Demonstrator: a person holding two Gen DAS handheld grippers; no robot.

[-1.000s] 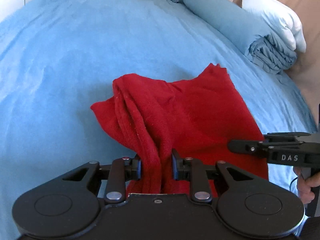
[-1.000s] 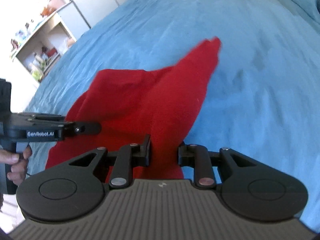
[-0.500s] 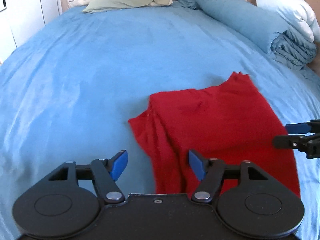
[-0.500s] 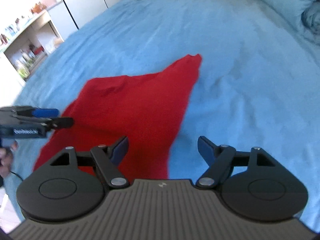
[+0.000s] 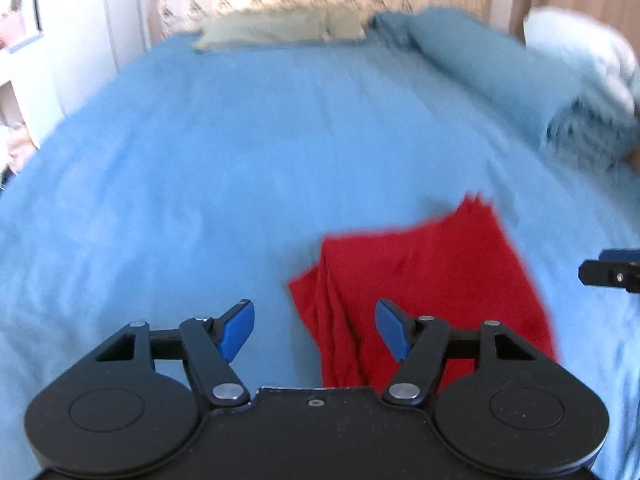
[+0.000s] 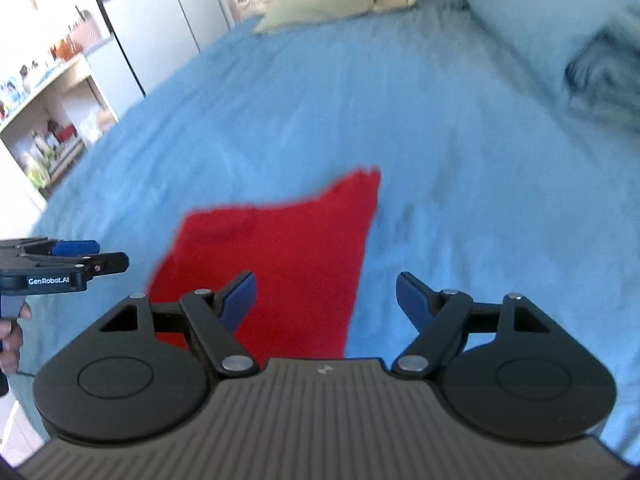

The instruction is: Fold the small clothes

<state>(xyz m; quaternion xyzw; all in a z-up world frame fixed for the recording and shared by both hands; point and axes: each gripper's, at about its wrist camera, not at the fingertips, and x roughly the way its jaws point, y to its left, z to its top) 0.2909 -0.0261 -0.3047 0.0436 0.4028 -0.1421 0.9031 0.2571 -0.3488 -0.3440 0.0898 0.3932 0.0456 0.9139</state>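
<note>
A small red garment (image 5: 432,276) lies on the blue bedspread (image 5: 240,152), near the foot of the bed. It is a plain, solid red knit, folded over into a rough four-sided shape, mostly flat. One far corner (image 6: 370,174) runs out into a point toward the head of the bed. Along its left edge the cloth is bunched into a few lengthwise ridges (image 5: 336,320), so that side sits thicker than the smooth right part. Its outlines are blurred.
</note>
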